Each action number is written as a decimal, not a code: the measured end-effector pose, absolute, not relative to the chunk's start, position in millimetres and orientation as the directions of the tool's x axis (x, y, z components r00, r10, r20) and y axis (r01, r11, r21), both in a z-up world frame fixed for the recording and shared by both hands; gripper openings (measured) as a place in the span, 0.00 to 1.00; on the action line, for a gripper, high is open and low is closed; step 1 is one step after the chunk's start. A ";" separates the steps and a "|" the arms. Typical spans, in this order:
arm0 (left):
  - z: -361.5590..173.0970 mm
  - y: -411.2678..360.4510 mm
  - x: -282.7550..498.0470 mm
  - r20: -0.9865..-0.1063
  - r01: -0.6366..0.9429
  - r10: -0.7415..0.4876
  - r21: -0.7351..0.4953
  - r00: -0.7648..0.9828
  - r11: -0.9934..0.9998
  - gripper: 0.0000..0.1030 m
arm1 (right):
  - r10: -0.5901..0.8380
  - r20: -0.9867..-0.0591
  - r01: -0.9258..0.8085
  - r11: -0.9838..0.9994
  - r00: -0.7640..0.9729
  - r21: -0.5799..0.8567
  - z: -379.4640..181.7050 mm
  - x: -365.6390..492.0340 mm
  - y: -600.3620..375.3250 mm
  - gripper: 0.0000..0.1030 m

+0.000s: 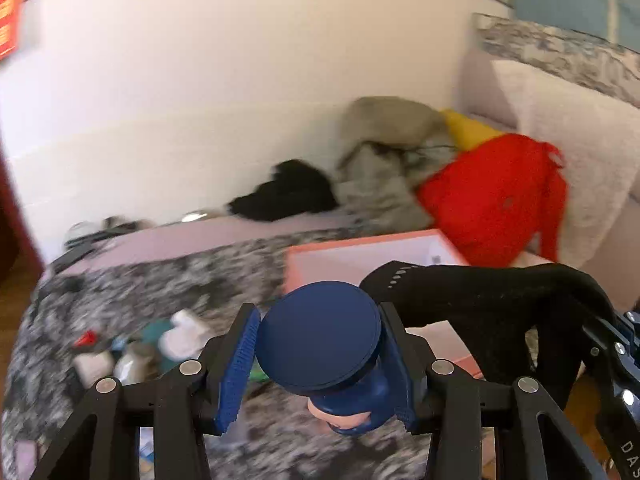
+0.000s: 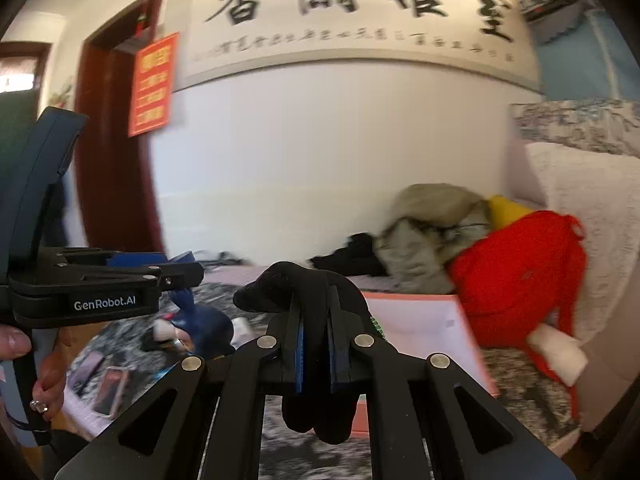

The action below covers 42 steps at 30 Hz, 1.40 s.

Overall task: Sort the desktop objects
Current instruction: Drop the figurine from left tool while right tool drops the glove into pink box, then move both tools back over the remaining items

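Observation:
My left gripper (image 1: 320, 364) is shut on a dark blue toy figurine (image 1: 320, 340), seen base-first with a small face below; it is held above the grey patterned bed cover. The same figurine (image 2: 200, 324) hangs from the left gripper (image 2: 176, 276) in the right wrist view. My right gripper (image 2: 314, 344) is shut on a black sock (image 2: 304, 284) draped over its fingers; that sock (image 1: 480, 292) hangs to the right of the figurine in the left wrist view. A pink open box (image 1: 360, 256) lies just beyond both grippers and also shows in the right wrist view (image 2: 420, 312).
Small items (image 1: 132, 348) lie scattered on the bed cover at the left. Two phones (image 2: 100, 380) lie near the bed's left edge. Black (image 1: 288, 192), grey (image 1: 380, 160) and red clothes (image 1: 492, 196) are piled by the white wall. A white pillow (image 1: 580, 140) is at the right.

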State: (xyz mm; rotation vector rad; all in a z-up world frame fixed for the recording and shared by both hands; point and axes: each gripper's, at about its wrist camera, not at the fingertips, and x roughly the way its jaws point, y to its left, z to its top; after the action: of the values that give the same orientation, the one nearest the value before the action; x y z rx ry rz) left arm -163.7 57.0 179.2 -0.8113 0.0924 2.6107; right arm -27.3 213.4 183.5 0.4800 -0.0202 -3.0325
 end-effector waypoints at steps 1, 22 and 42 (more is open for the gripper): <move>180.0 69.3 -167.6 -0.557 -0.416 0.375 -0.057 -0.741 -0.907 0.49 | -0.051 -0.307 0.045 -0.999 -0.950 0.026 184.7 -27.9 223.9 0.08; 31.4 182.5 -349.1 -0.801 -0.470 0.371 -0.129 -0.470 -0.873 0.68 | -0.060 -0.681 -0.093 -0.978 -0.730 0.186 21.7 -247.5 332.5 0.60; 85.4 61.9 -256.6 -0.735 -0.324 0.288 -0.097 -0.614 -0.941 0.82 | -0.133 -0.641 0.000 -0.979 -0.756 0.204 69.9 -189.4 253.5 0.82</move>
State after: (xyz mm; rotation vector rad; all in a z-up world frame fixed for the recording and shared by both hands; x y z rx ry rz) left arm -256.6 61.9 85.4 -1.1507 0.0644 2.5509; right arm -189.4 253.5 69.9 1.0683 -0.2957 -2.8631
